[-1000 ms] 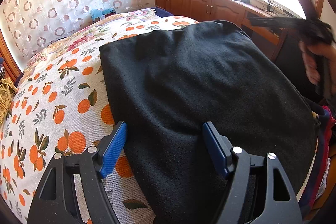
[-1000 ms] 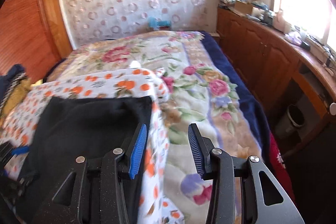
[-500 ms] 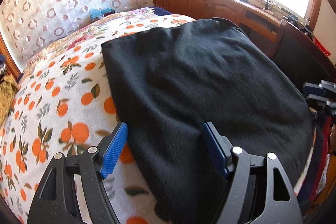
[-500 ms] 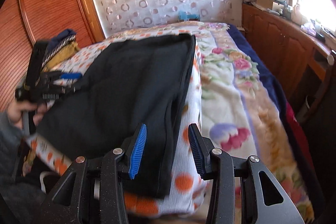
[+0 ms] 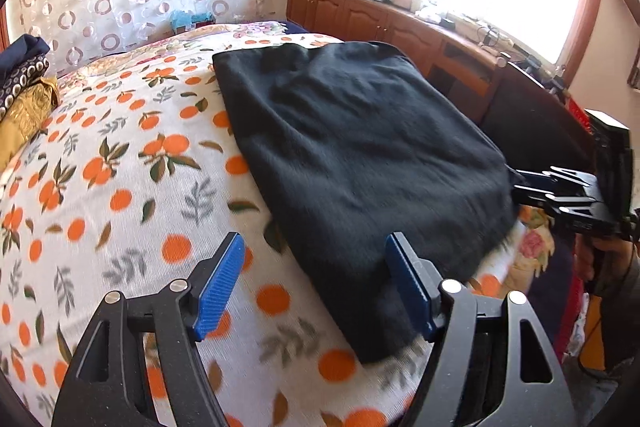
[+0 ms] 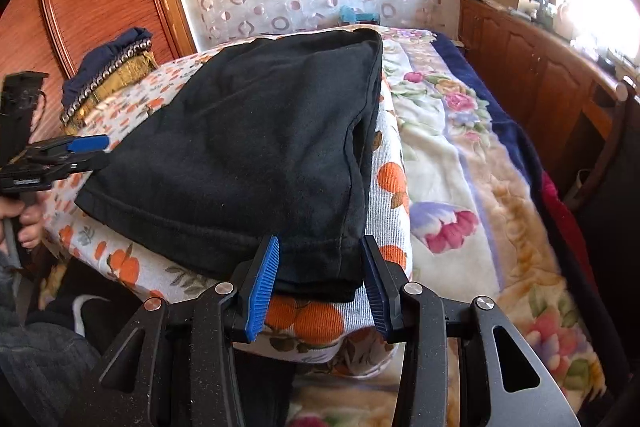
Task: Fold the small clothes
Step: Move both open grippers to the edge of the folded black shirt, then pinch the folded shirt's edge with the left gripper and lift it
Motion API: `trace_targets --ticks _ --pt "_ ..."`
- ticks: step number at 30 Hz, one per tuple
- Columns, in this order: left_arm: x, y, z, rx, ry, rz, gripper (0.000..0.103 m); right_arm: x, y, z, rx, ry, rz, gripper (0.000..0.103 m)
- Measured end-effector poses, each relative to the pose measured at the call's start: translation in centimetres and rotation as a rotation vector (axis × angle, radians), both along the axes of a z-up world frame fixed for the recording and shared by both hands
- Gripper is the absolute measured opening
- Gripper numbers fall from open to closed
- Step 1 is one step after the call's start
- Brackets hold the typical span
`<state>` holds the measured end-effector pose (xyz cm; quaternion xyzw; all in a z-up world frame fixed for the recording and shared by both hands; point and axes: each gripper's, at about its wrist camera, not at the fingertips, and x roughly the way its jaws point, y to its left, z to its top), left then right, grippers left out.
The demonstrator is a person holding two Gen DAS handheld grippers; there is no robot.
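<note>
Ahead of both your tools runs the bed [image 6: 452, 163], floral blanket out past your right hand-held gripper [image 6: 320, 281], and over its near part the orange-print cloth [image 5: 120, 187] spreads under and to the left of your left hand-held gripper [image 5: 314, 287]. On that cloth lies the black garment [image 5: 360, 155], folded flat into a rough rectangle; it reaches away from both tools, and its near corner sits right between the blue pads [image 6: 264, 279] of your right hand-held gripper, the jaws partly apart around it, though whether they actually pinch the fabric I can't say. Your left hand-held gripper stands wide and holds nothing, its jaws having just narrowed a little; the garment's near left edge passes between its fingers, the left pad [image 5: 220, 285] over bare print. Far off to the left of that tool, a small pile of dark blue and mustard clothes [image 5: 24, 87] waits at the bed's edge.
</note>
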<state>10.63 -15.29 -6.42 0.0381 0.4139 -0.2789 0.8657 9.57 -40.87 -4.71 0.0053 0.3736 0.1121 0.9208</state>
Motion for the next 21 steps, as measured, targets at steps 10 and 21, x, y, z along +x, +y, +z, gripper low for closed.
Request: trace_targets --ticks 10,21 --pt "-2.3 -0.1 -1.3 -0.029 0.057 -0.019 0.049 0.6 0.8 -0.9 -0.017 0.003 0.015 0.043" --pt "-3.3 -0.9 -1.4 -0.044 0.041 -0.010 0.040 0.6 0.5 -1.0 -0.018 -0.002 0.068 0.018"
